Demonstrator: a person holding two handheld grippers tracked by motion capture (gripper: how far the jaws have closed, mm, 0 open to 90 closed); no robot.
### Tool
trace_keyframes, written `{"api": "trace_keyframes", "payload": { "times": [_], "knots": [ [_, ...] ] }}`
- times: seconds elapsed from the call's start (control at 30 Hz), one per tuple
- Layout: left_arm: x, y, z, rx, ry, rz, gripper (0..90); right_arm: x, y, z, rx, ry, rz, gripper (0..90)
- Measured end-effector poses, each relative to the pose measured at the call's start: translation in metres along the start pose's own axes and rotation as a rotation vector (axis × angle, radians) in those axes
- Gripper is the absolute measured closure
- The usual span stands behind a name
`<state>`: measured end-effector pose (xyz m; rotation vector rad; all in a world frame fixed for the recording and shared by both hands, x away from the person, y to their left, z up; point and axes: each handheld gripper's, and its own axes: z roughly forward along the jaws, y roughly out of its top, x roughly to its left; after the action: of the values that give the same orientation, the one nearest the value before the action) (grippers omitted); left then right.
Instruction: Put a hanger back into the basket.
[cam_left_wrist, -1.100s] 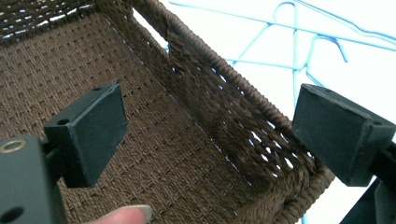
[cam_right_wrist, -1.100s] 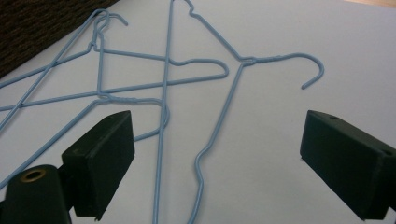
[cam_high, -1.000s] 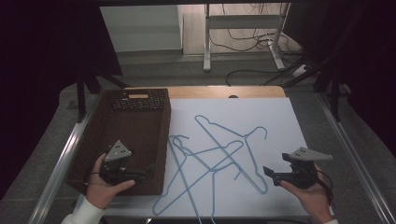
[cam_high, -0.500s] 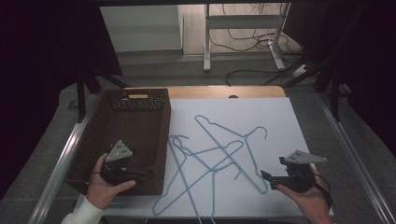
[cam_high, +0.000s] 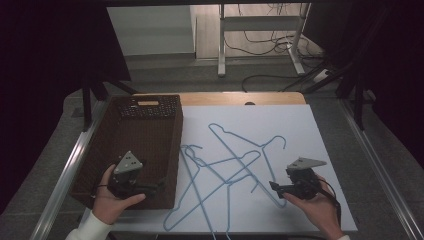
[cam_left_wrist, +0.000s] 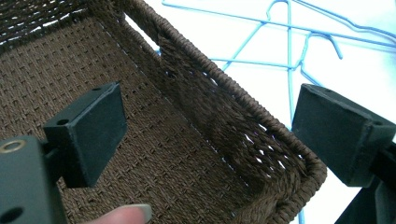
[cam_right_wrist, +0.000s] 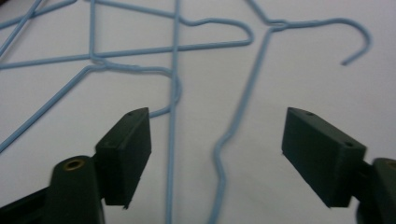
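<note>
A heap of light blue wire coat hangers (cam_high: 227, 170) lies tangled on the white sheet that covers the surface (cam_high: 300, 135), spread from just beside the basket toward the person's right hand. Their hooks and shoulders cross one another, so single hangers are hard to tell apart in the high view. To the left of them stands a dark brown woven rectangular basket (cam_high: 100, 150), its long side running away from the person and its right wall close to the nearest hanger.

The right tool (cam_high: 274, 186) is held low over the white sheet at the near right edge of the heap, pointing left toward the wires. In the right gripper view its two black jaws stand wide apart with nothing between them but air; below and ahead of the right tool (cam_right_wrist: 215, 154), a bent length of blue wire (cam_right_wrist: 236, 128) runs down through the gap, and a straight wire passes just inside the left jaw. A hook curls at the upper right of that view.

The left tool (cam_high: 159, 186) sits at the near end of the basket, held by the person's left hand (cam_high: 112, 200). In the left gripper view the left tool (cam_left_wrist: 208, 135) is also spread wide, one jaw over the woven floor of the basket and the other outside its rim, over the white sheet, so the basket's corner wall (cam_left_wrist: 261, 140) lies between them, untouched. A fingertip (cam_left_wrist: 126, 215) shows at the bottom edge.
</note>
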<state>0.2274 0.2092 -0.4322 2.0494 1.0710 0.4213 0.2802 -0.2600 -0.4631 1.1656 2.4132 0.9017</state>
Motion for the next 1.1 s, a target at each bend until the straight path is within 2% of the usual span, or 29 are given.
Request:
{"api": "trace_keyframes", "payload": {
  "times": [0.13, 0.33, 0.37, 0.5, 0.53, 0.57, 0.7, 0.73, 1.0, 1.1],
  "knots": [
    [0.0, 0.0, -0.001, -0.001, 0.003, 0.002, 10.5, 0.007, 0.008, 0.017, 0.035, 0.004, -0.025, 31.1],
    [0.0, 0.001, 0.0, -0.002, 0.003, 0.004, 10.6, 0.009, 0.024, 0.036, 0.068, 0.027, -0.027, 35.2],
    [-0.001, 0.001, 0.0, 0.0, 0.003, 0.008, 10.6, 0.01, 0.033, 0.044, 0.07, 0.029, -0.025, 37.3],
    [-0.001, 0.001, 0.001, 0.0, 0.003, 0.014, 10.6, 0.009, 0.047, 0.065, 0.1, 0.039, -0.03, 41.6],
    [-0.001, 0.001, 0.001, 0.0, 0.003, 0.014, 10.6, 0.009, 0.047, 0.065, 0.1, 0.039, -0.03, 41.6],
    [-0.001, 0.001, 0.002, 0.001, 0.002, 0.013, 10.6, 0.009, 0.052, 0.075, 0.122, 0.046, -0.019, 44.1],
    [0.0, 0.001, 0.003, 0.002, 0.004, 0.012, 10.6, 0.01, 0.057, 0.089, 0.146, 0.042, -0.013, 47.7],
    [0.0, 0.001, 0.003, 0.0, 0.006, 0.011, 10.6, 0.011, 0.06, 0.097, 0.169, 0.037, -0.022, 50.7],
    [0.001, 0.001, 0.002, -0.004, 0.01, 0.012, 10.6, 0.019, 0.065, 0.113, 0.223, 0.033, -0.067, 65.8],
    [0.001, 0.001, 0.002, -0.005, 0.009, 0.012, 10.6, 0.024, 0.067, 0.114, 0.236, 0.025, -0.081, 72.6]
  ]
}}
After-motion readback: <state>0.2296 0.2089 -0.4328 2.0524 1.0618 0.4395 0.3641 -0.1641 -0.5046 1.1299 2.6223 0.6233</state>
